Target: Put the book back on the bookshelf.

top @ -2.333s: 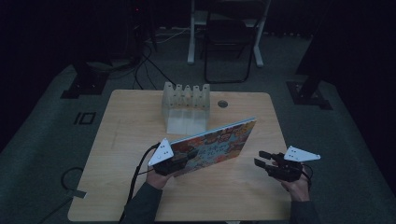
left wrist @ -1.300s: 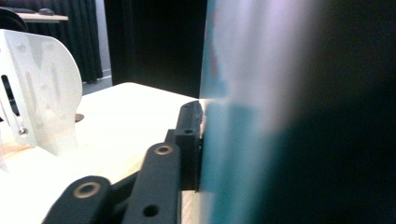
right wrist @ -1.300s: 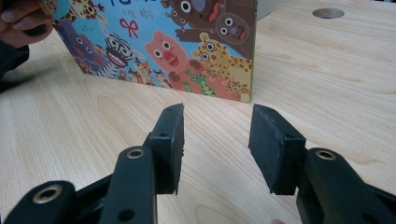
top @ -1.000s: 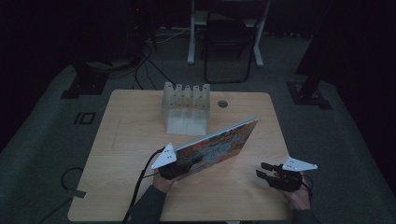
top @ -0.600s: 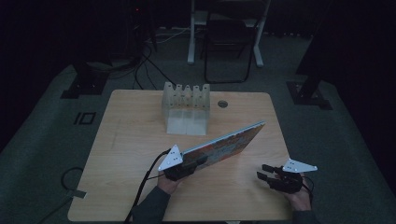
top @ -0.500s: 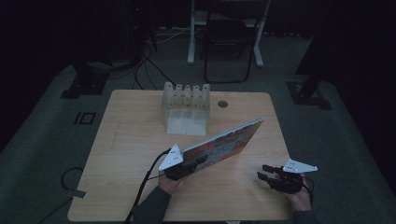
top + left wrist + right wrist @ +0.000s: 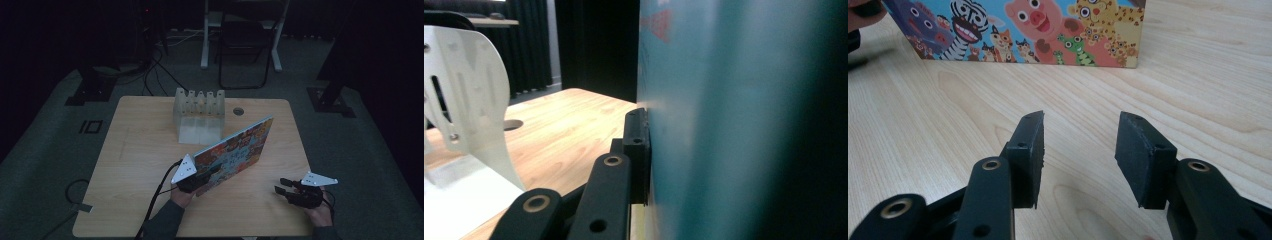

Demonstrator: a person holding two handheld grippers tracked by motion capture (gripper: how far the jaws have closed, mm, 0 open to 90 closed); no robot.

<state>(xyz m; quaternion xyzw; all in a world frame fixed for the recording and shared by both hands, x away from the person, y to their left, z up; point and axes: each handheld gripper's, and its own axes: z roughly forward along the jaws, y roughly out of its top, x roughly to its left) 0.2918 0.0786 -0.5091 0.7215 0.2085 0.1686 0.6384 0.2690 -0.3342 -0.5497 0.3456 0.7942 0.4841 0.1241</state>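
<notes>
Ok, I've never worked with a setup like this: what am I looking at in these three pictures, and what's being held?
There is no robot arm here. A person at a wooden table holds a hand-held gripper in each hand, each with two black jaws.

The high view looks down from above the person's side. The other two pictures come from cameras riding on the grippers, looking along their jaws.

The left gripper is shut on the lower corner of a picture book with cartoon animals on its cover. The book is tilted up, with its far end raised. In the left gripper view the book is the teal surface pressed against the jaw.

The right gripper rests near the table's front right edge. Its jaws are open with nothing between them, pointing toward the book.

Farther back stands a white rack with upright dividers.
</notes>
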